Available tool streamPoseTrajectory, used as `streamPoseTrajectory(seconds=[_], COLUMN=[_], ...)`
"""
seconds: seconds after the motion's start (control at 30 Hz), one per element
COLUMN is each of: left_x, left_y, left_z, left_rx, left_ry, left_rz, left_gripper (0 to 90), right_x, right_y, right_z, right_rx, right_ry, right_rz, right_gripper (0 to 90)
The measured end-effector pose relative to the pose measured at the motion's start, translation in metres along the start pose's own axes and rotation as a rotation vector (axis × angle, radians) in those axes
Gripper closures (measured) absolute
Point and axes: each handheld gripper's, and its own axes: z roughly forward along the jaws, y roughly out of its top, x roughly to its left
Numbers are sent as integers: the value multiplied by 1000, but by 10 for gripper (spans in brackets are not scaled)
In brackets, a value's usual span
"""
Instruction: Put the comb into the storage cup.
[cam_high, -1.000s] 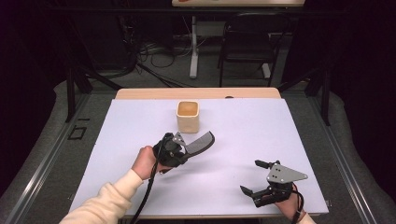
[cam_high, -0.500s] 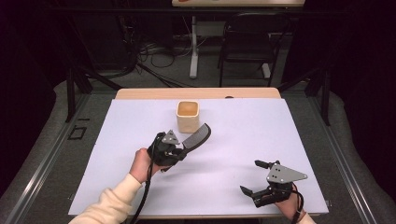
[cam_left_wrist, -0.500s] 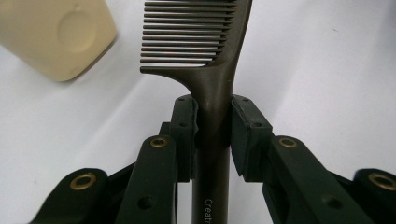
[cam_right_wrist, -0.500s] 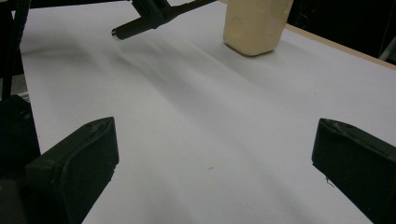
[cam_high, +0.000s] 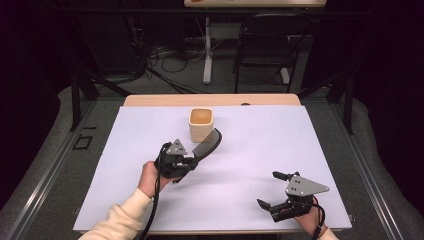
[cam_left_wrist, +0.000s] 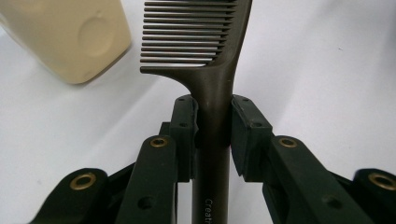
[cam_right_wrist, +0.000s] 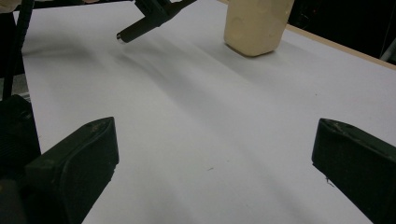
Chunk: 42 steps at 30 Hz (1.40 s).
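Observation:
A dark comb (cam_high: 210, 143) hangs above the white sheet, teeth end next to the cream cup (cam_high: 201, 124). My left gripper (cam_high: 192, 159) is shut on its handle; in the left gripper view the pads (cam_left_wrist: 184, 128) press both sides of the comb (cam_left_wrist: 210, 70), with the cup (cam_left_wrist: 70, 37) at upper left. My right gripper (cam_high: 268, 190) rests near the table's front right, jaws wide open with nothing between them. In the right gripper view (cam_right_wrist: 215, 154) the cup (cam_right_wrist: 257, 21) and the comb's handle end (cam_right_wrist: 137, 29) lie far ahead.
A white sheet (cam_high: 260, 145) covers the wooden table (cam_high: 150, 100). Behind the table are a chair (cam_high: 265, 45), cables on the floor and dark surroundings. Metal rails run along both sides of the table.
My left gripper has carried the comb a little up and toward the cup, so its teeth end now sits beside the cup. The right gripper has stayed put.

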Motion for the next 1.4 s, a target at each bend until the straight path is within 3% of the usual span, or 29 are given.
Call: streamPoseTrajectory(seconds=[0.57, 1.4], left_x=[7, 14], left_y=[0, 8], left_z=[-12, -28], left_rx=[-93, -173], left_ry=[44, 98], left_rz=[-13, -14], left_gripper=[725, 725], right_x=[0, 0], right_y=[0, 0], right_z=[1, 1], right_rx=[1, 2], right_ry=[0, -8], right_rz=[3, 1], right_gripper=[0, 0])
